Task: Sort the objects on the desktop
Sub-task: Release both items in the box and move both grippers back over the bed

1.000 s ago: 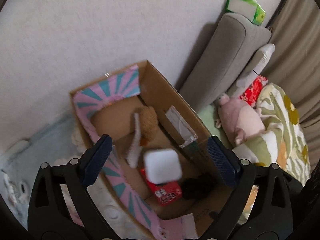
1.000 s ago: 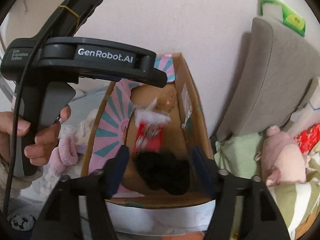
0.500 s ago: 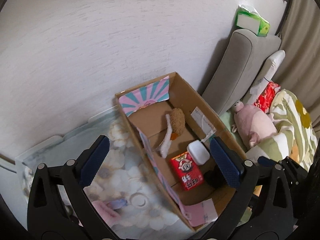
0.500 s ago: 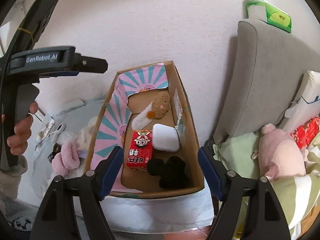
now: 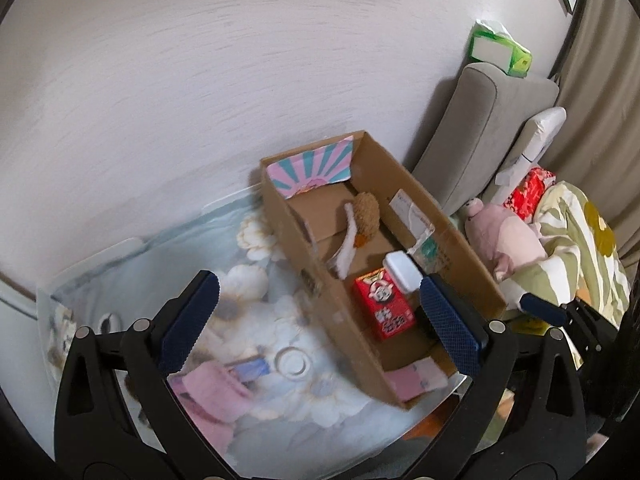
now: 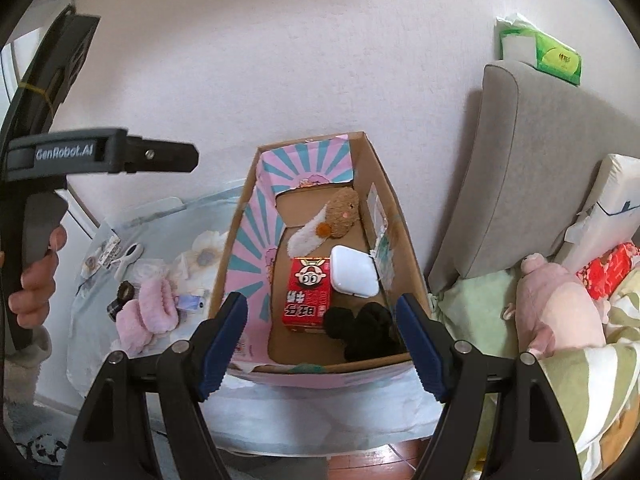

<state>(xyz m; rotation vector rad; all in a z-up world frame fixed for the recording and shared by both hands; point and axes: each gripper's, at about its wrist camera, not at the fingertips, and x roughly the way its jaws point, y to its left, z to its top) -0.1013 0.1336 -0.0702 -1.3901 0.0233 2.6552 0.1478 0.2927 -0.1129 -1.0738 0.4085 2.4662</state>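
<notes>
Inside the open brown cardboard box (image 6: pixel 400 216), gathered for sorting, lie a red printed carton (image 6: pixel 306 294) and white rounded case (image 6: pixel 354 275), while both grippers (image 5: pixel 318 320) (image 6: pixel 322 340) hover with jaws wide and empty.

"GenRobot.AI" on left claw body (image 6: pixel 66 154)

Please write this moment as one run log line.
left gripper: open, empty | right gripper: open, empty | cardboard box: red carton, white case inside
</notes>
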